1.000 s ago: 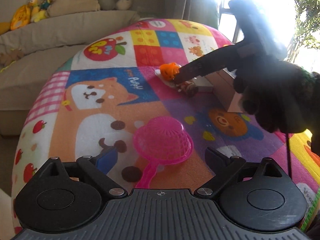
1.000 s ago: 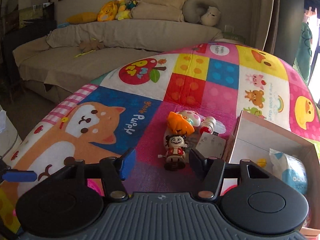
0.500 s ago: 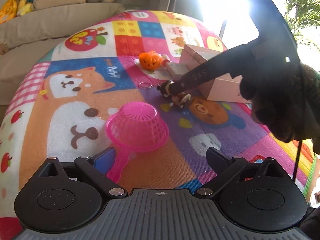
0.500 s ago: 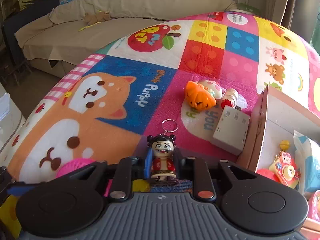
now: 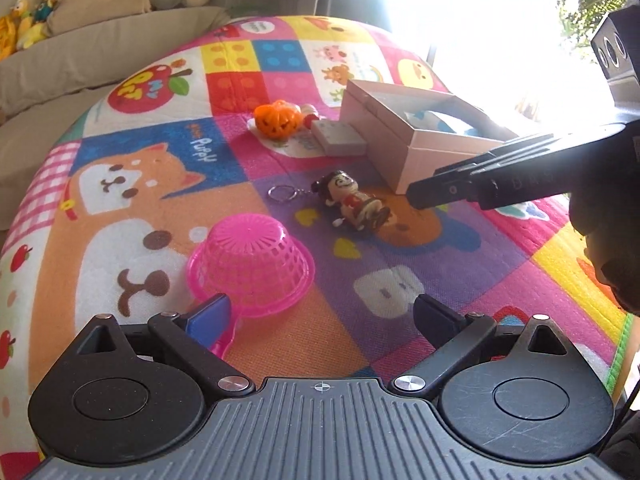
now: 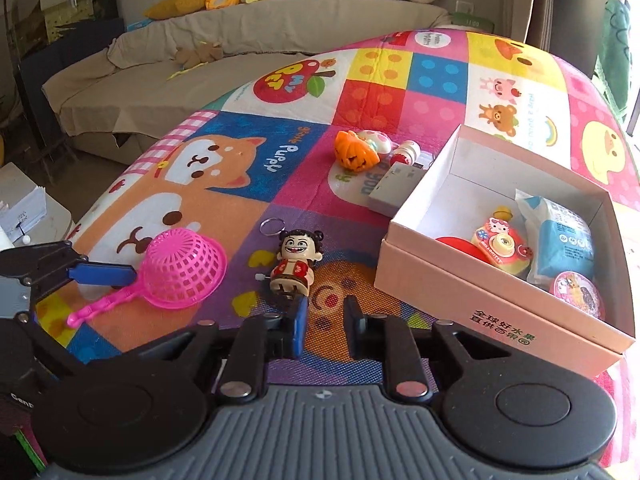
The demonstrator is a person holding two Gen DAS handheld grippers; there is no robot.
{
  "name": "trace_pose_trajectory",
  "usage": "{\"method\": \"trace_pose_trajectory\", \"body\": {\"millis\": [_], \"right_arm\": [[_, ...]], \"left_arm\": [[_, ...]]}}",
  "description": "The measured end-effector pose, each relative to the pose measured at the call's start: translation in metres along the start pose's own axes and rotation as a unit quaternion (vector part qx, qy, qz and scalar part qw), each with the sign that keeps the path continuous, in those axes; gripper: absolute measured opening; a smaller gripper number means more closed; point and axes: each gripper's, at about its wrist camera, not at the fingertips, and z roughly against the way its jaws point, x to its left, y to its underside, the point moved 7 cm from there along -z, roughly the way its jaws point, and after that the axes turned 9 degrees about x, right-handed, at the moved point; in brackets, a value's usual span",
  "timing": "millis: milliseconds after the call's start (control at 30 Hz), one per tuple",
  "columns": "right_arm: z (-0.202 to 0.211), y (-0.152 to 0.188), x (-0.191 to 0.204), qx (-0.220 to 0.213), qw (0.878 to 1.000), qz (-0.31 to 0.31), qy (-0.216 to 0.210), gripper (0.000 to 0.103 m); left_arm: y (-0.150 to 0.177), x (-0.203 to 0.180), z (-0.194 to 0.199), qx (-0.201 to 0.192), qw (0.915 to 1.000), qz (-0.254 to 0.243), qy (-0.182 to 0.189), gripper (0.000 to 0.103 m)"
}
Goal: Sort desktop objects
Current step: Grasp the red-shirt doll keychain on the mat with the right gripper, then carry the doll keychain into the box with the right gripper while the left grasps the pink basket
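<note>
The little doll figure (image 6: 293, 265) with a key ring lies on its back on the colourful play mat (image 6: 248, 168), just in front of the right gripper (image 6: 325, 320). This gripper's jaws stand a little apart and hold nothing; the doll lies just past the blue fingertip, apart from it. The left gripper (image 5: 320, 316) is wide open and empty, its blue finger (image 5: 210, 318) over the handle of the upside-down pink strainer (image 5: 250, 266). The open cardboard box (image 6: 472, 280) sits to the right, with a toy camera (image 6: 500, 246) inside
</note>
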Motion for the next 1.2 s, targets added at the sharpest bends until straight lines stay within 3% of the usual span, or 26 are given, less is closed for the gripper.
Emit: {"method": "trace_pose_trajectory", "body": {"millis": [67,233,367,433,467,767,867,1033,1100,1200], "right_arm": [[-0.003,-0.005,0.002,-0.009,1.000,-0.011,-0.009,0.044],[-0.030,-0.022,0.012,-0.014,1.000,-0.015,-0.021,0.044],[-0.059,-0.029,0.016,0.008,0.999,-0.026,-0.027,0.044],[-0.066,-0.026,0.017,0.018,0.999,-0.026,-0.026,0.037],[-0.066,-0.024,0.018,0.018,0.999,-0.024,-0.027,0.029],[-0.011,0.013,-0.008,-0.011,0.999,-0.033,-0.005,0.027],[0.005,0.035,-0.023,-0.011,0.999,-0.044,0.019,0.027],[0.025,0.068,-0.039,-0.011,0.997,-0.052,0.052,0.027],[0.027,0.076,-0.042,-0.007,0.997,-0.058,0.057,0.027],[0.030,0.080,-0.046,-0.012,0.996,-0.067,0.060,0.030]], "left_arm": [[0.001,-0.003,-0.001,0.003,1.0000,-0.005,0.000,0.100],[0.000,-0.001,0.005,-0.003,0.9999,-0.012,-0.011,0.100],[-0.004,0.010,0.011,-0.011,0.9994,-0.013,-0.030,0.101],[-0.007,0.019,0.012,-0.011,0.9990,-0.009,-0.043,0.101],[-0.008,0.024,0.010,-0.011,0.9988,-0.005,-0.048,0.101],[-0.023,0.030,-0.018,0.005,0.9984,0.005,-0.057,0.101],[-0.024,0.020,-0.027,0.019,0.9991,0.003,-0.037,0.101],[-0.021,-0.021,-0.024,0.024,0.9982,-0.036,0.042,0.101],[-0.020,-0.033,-0.023,0.021,0.9970,-0.057,0.048,0.101],[-0.018,-0.042,-0.023,0.017,0.9956,-0.089,0.022,0.101]]}}
